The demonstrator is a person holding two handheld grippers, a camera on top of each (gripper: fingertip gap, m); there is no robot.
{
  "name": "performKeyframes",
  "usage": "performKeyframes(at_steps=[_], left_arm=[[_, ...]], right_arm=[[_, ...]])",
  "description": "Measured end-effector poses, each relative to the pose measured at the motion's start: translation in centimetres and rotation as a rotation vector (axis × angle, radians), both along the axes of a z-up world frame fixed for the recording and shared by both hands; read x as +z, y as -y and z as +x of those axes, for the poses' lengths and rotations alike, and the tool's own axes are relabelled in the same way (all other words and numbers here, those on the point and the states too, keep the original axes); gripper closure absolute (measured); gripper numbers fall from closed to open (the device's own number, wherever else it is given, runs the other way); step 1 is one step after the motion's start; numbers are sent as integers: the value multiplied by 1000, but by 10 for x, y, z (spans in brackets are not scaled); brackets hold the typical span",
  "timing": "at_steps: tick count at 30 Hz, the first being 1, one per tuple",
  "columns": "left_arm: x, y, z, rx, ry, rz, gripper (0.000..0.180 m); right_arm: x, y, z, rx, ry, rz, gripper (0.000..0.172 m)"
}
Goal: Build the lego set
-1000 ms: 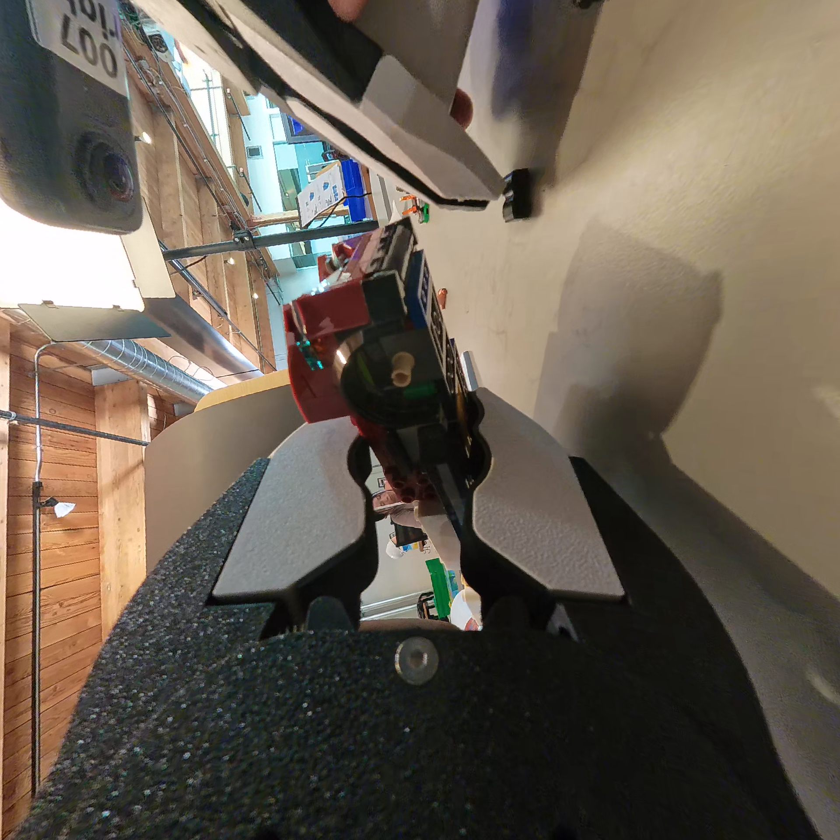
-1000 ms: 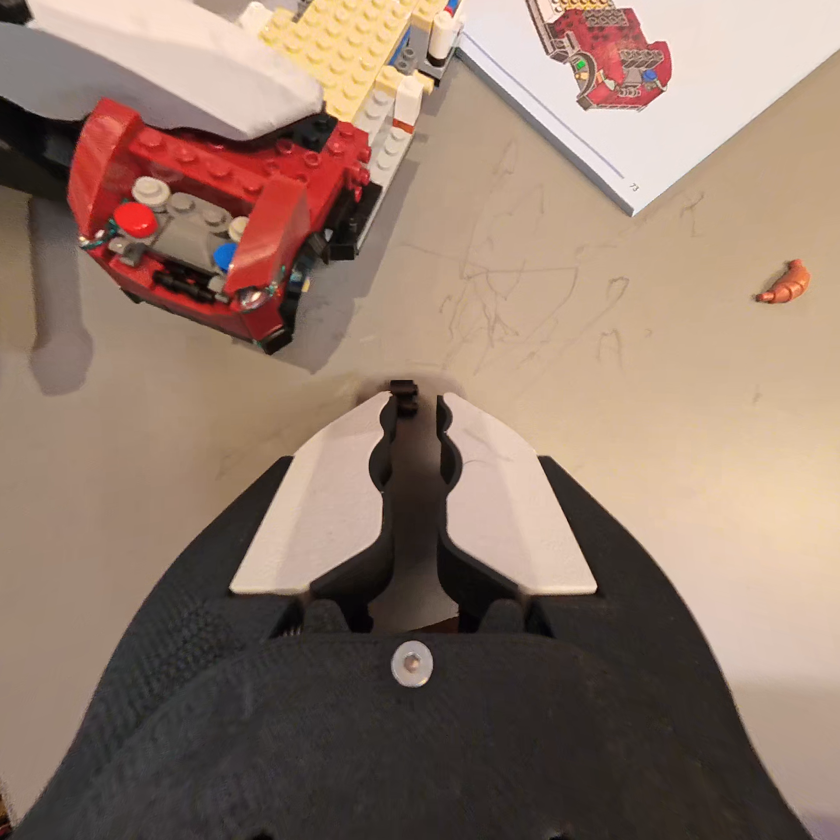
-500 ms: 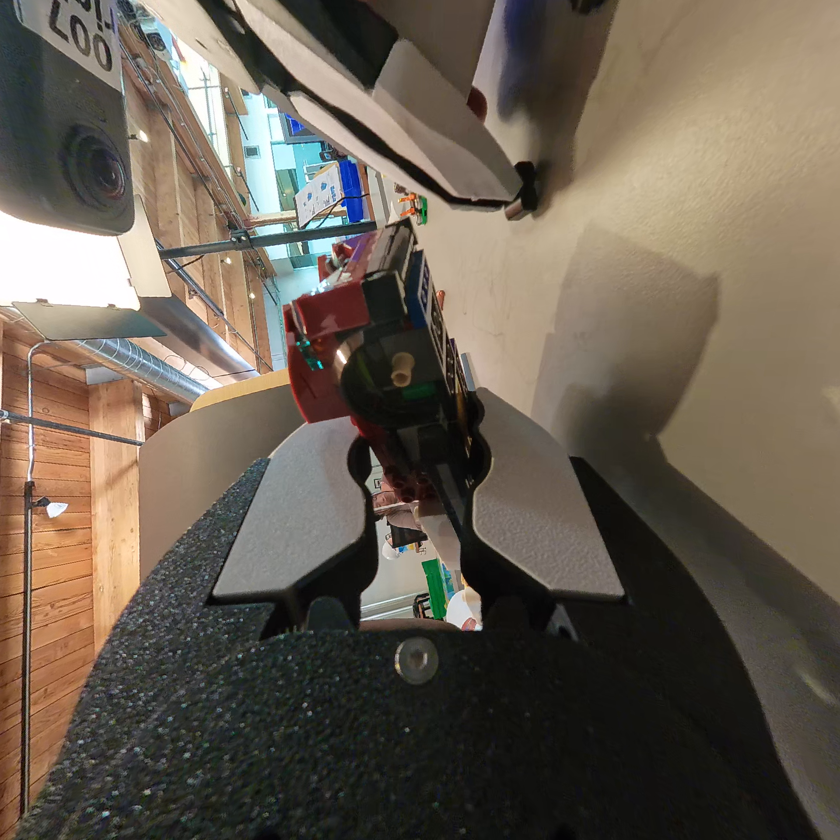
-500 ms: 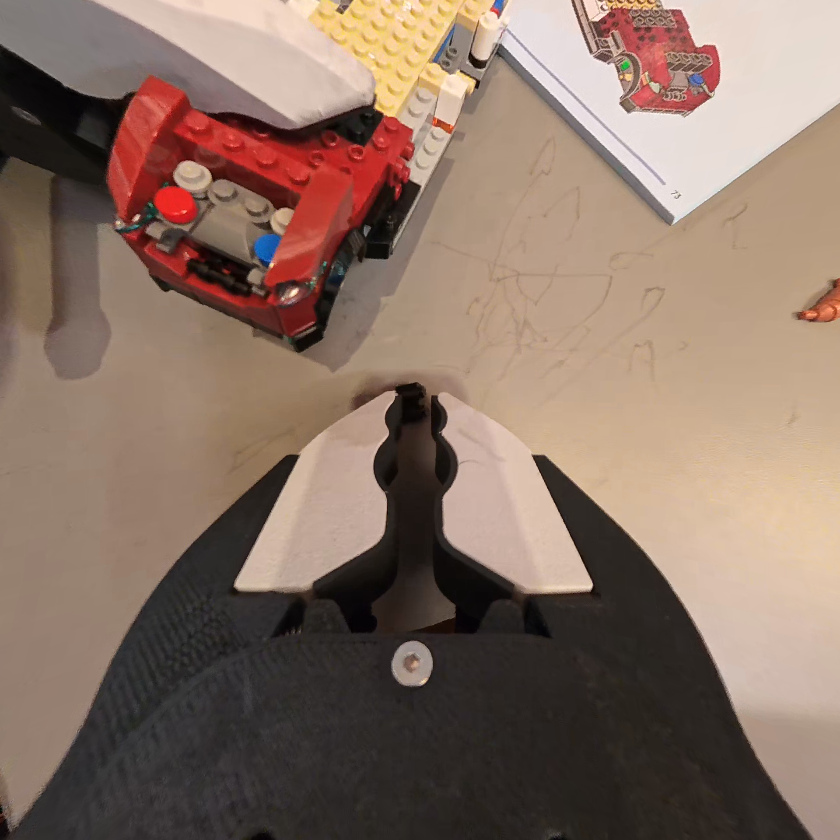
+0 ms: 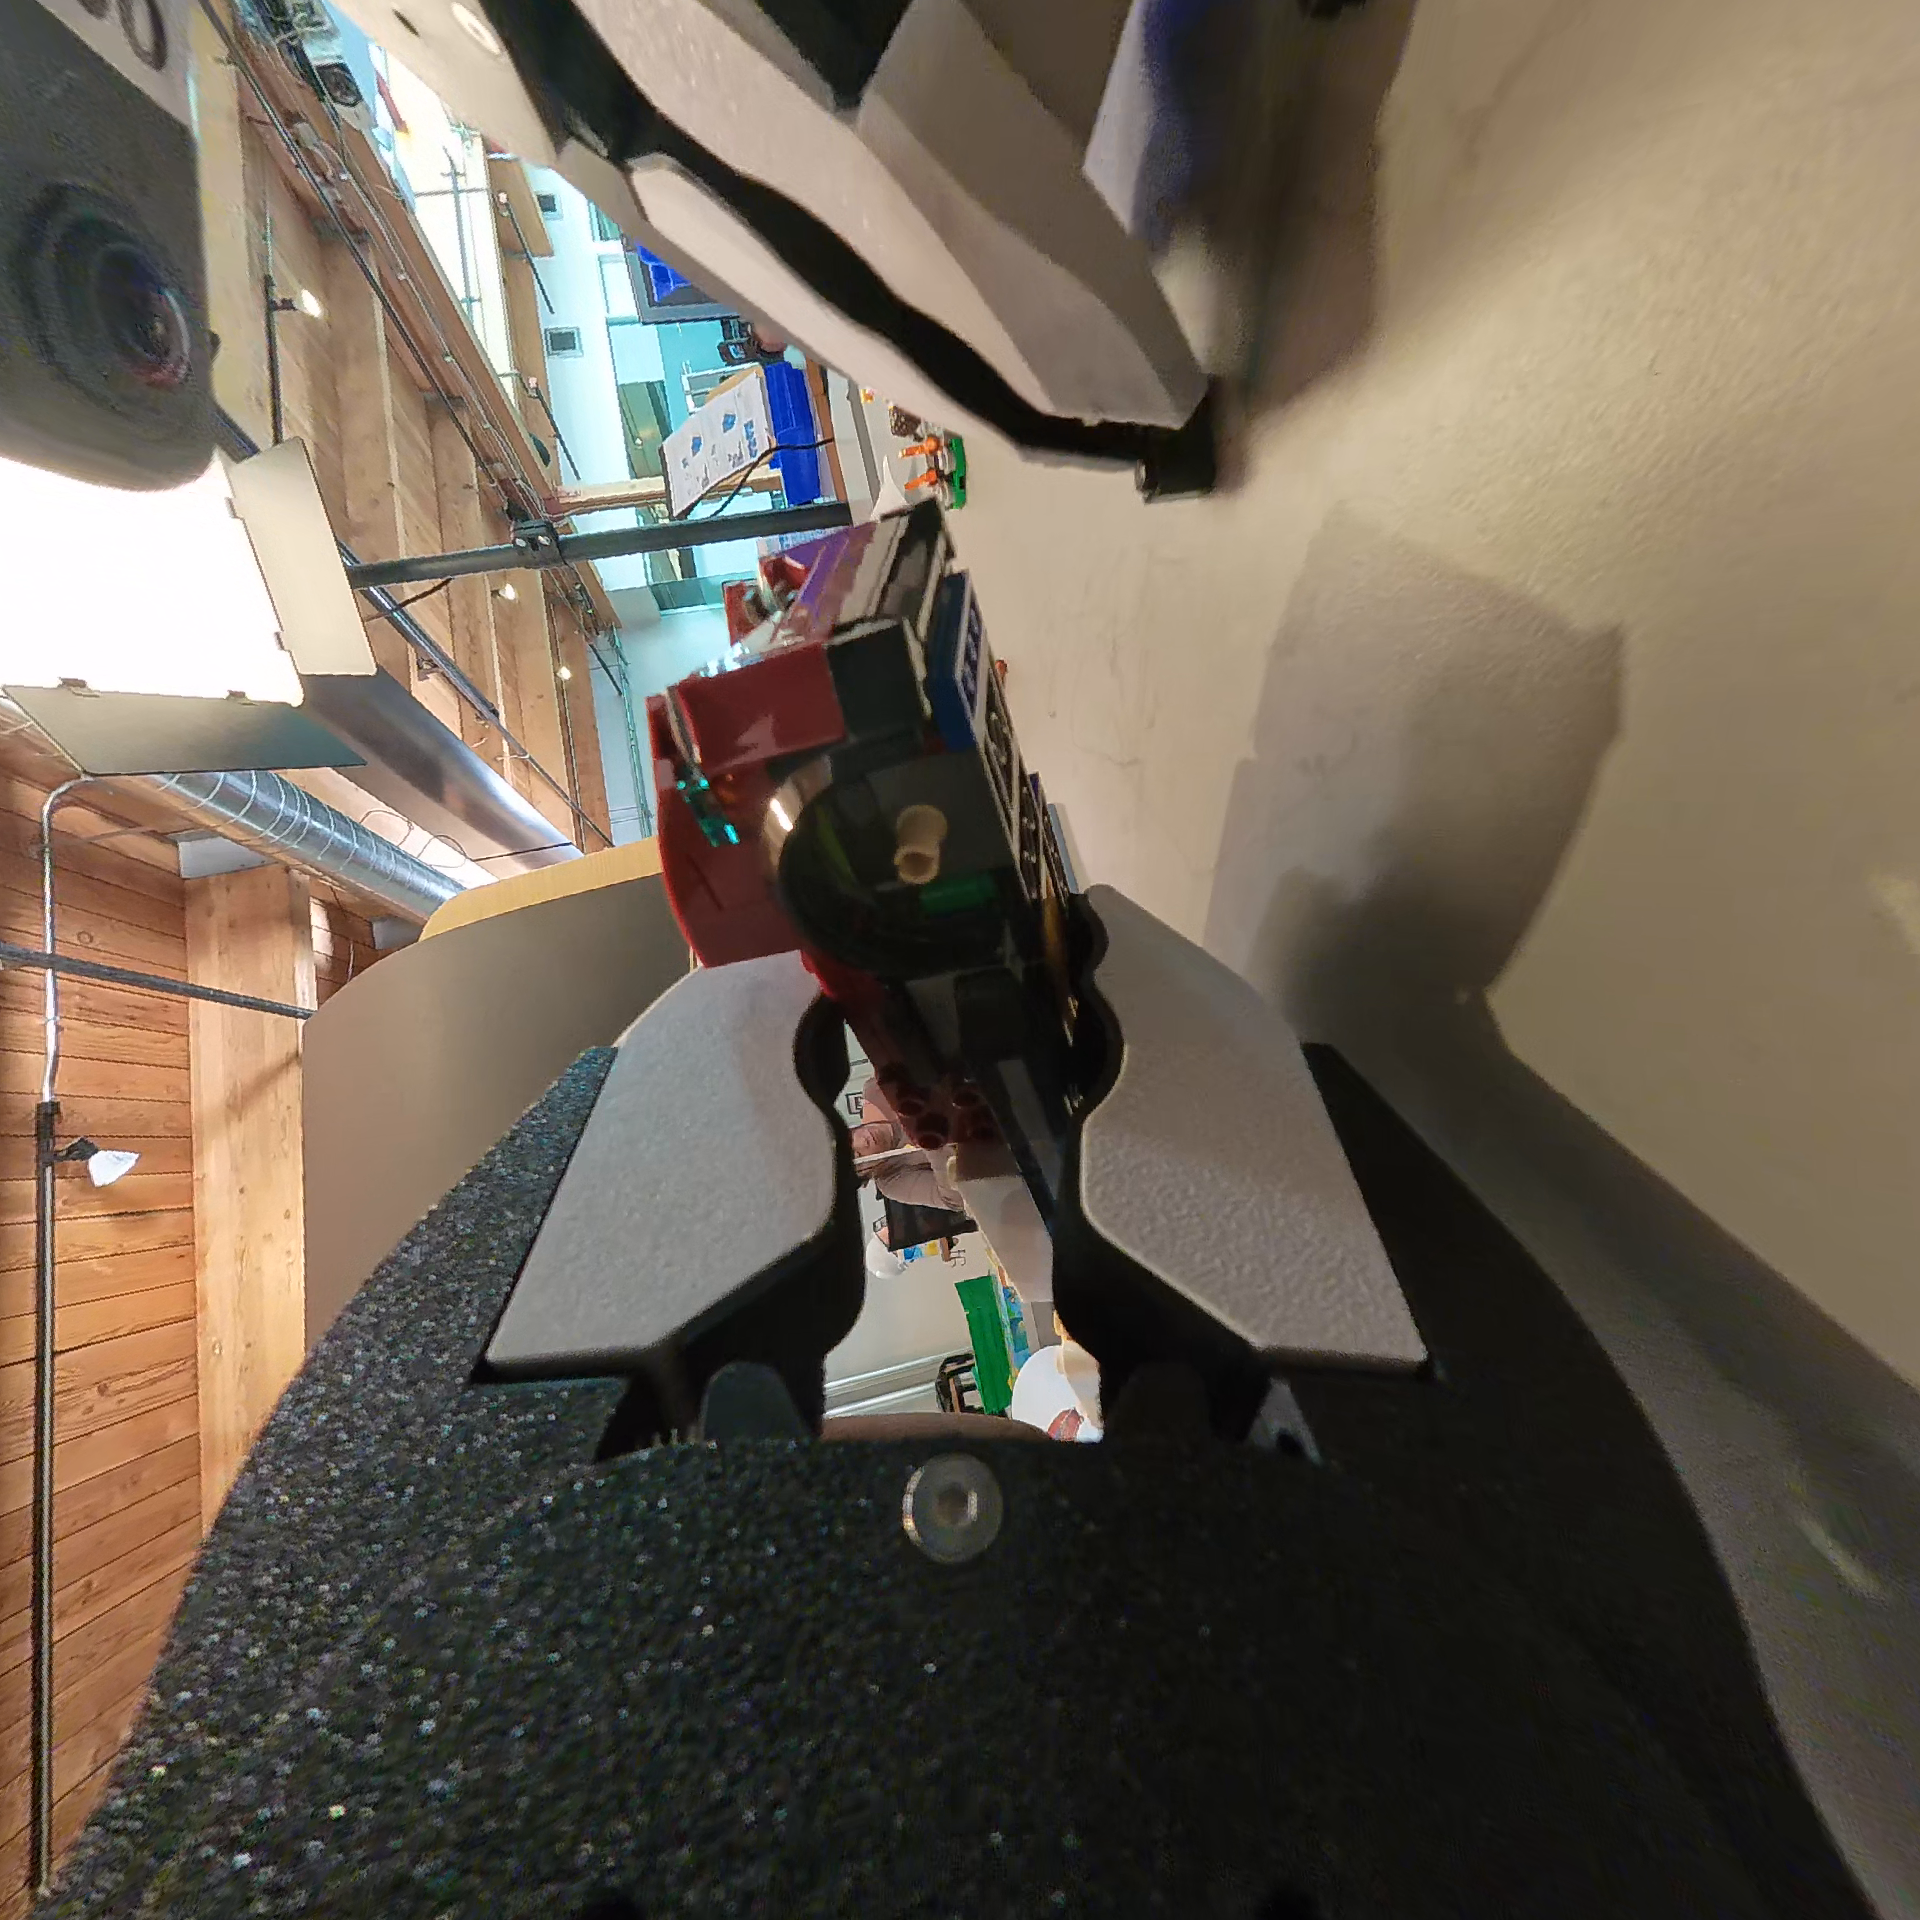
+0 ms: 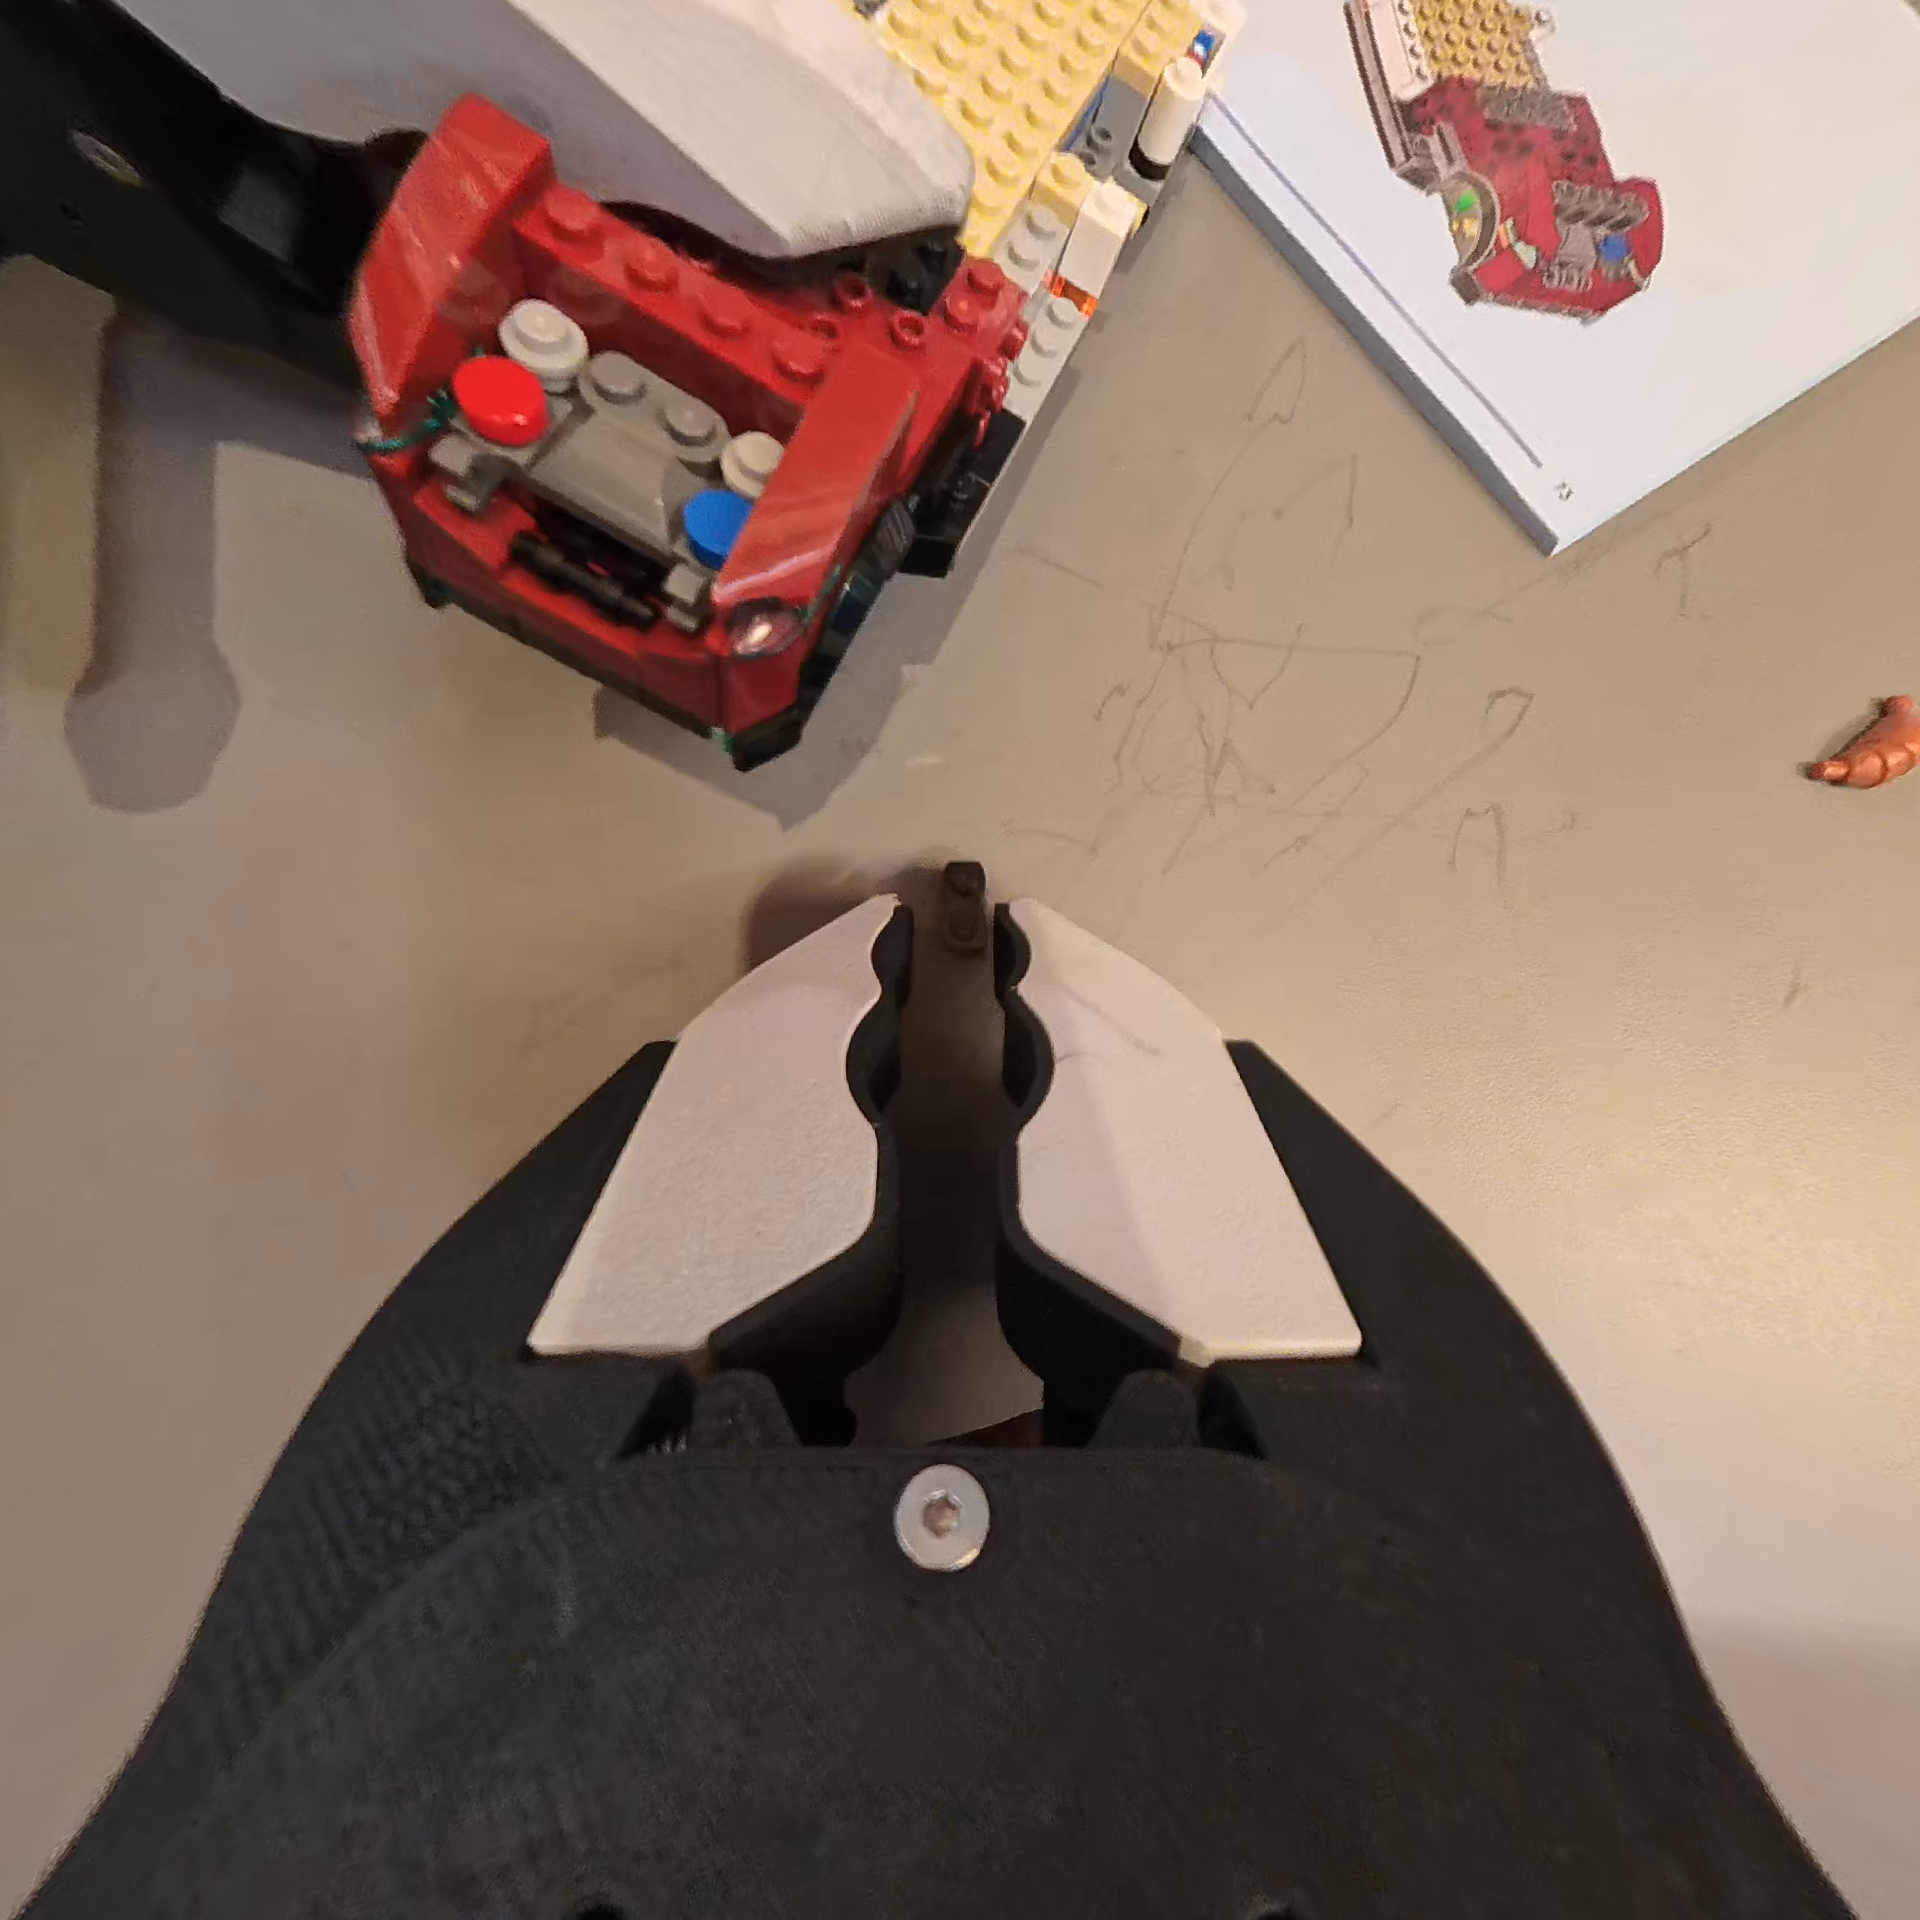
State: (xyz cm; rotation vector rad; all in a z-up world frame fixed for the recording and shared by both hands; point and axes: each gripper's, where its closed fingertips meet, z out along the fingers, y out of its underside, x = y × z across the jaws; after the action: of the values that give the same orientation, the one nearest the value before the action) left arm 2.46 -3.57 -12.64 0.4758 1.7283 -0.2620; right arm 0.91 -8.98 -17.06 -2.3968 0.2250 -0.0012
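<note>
The gray finger [image 6: 748,125] of the left tool [image 5: 956,997] covered the rear of the dark-red toy brick car [image 6: 665,457] at 11 o'clock in the right wrist view, and the top edge cut off the pale-yellow studded brick plate [image 6: 1029,94] behind it. The white instruction booklet [image 6: 1621,343] ran off the frame at 1 o'clock. At 3 o'clock the small orange-brown curved piece [image 6: 1870,743] was partly cut by the edge and too small to identify. The tiny dark piece [image 6: 963,909] between the right tool's [image 6: 954,914] fingertips was blurred; contact could not be judged. In the left wrist view, the car's underside hid the left tool's pad faces.
</note>
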Motion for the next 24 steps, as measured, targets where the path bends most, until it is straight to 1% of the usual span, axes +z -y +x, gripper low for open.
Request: performKeyframes(at_steps=[2,4,5,8,10,12,15,17,20,24], left_arm=[[-2,1,-1,-1,0,2,140],[-3,2,-2,-7,1,4,140],[-3,3,-2,-10,4,5,140],[-2,3,-4,-17,14,5,140],[-1,4,-5,-19,18,4,140],[-1,4,-8,-23,18,3,140],[0,7,-10,-42,19,-2,140],[1,11,-13,-62,18,-3,140],[0,18,-16,-86,16,3,140],[1,25,-20,-109,15,6,140]], right_arm=[[0,-1,0,7,11,-3,157],[-3,0,2,10,22,-20,163],[-3,0,2,14,24,-15,163],[5,2,2,28,28,10,163],[19,5,4,35,40,43,164],[42,6,2,76,61,108,164],[75,4,-8,183,120,186,164],[88,-1,-20,282,145,207,164],[91,-11,-34,393,175,186,164],[85,-21,-39,460,186,141,164]])
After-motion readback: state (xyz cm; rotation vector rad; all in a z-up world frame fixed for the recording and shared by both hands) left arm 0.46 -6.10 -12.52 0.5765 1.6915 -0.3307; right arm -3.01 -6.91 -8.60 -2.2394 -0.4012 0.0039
